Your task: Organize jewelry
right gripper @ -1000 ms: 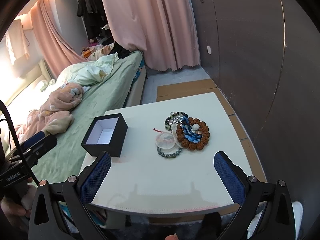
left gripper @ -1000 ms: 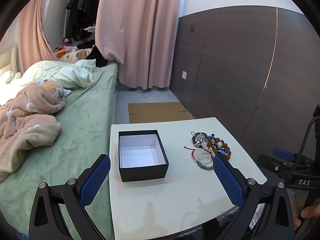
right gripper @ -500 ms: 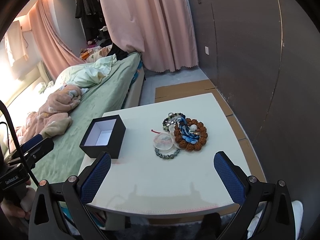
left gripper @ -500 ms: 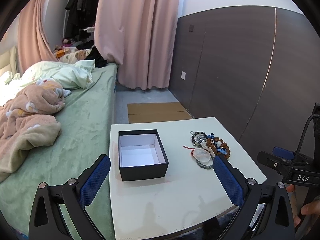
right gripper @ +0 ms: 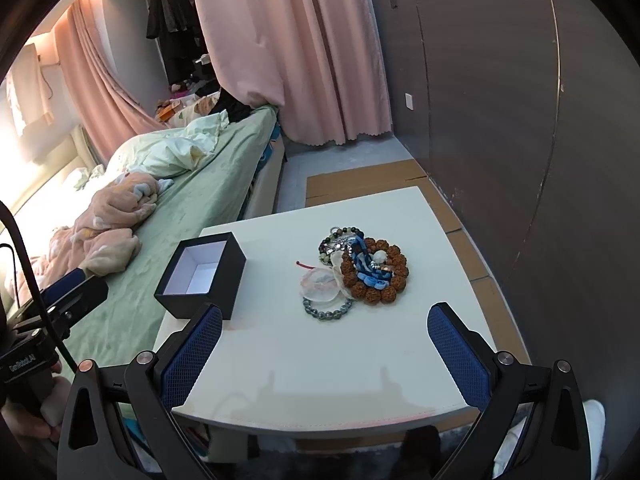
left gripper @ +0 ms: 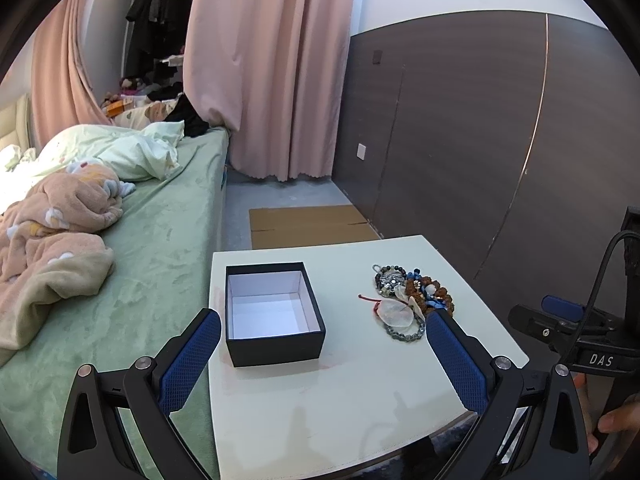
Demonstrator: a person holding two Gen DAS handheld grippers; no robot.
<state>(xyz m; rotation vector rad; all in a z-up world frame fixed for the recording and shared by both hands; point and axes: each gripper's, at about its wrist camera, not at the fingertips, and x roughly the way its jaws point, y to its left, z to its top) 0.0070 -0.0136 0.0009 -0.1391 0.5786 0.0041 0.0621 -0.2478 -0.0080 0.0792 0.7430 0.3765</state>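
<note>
An open black box [left gripper: 274, 312] with a white inside stands empty on the left of a white table [left gripper: 340, 396]; it also shows in the right wrist view [right gripper: 202, 274]. A pile of bead bracelets [left gripper: 412, 300] lies to its right, with brown, blue, clear and grey strands [right gripper: 356, 272]. My left gripper [left gripper: 322, 356] is open and empty, held above the table's near edge. My right gripper [right gripper: 324, 346] is open and empty, in front of the pile and apart from it.
A bed [left gripper: 132, 248] with a green sheet and crumpled blankets borders the table's left side. A dark panelled wall [left gripper: 480, 152] runs along the right. Cardboard [left gripper: 308, 226] lies on the floor beyond the table. Pink curtains [left gripper: 272, 64] hang behind.
The right wrist view has shifted slightly, so the box and bracelets sit a little closer and lower. The left gripper has barely moved. Both stay open.
</note>
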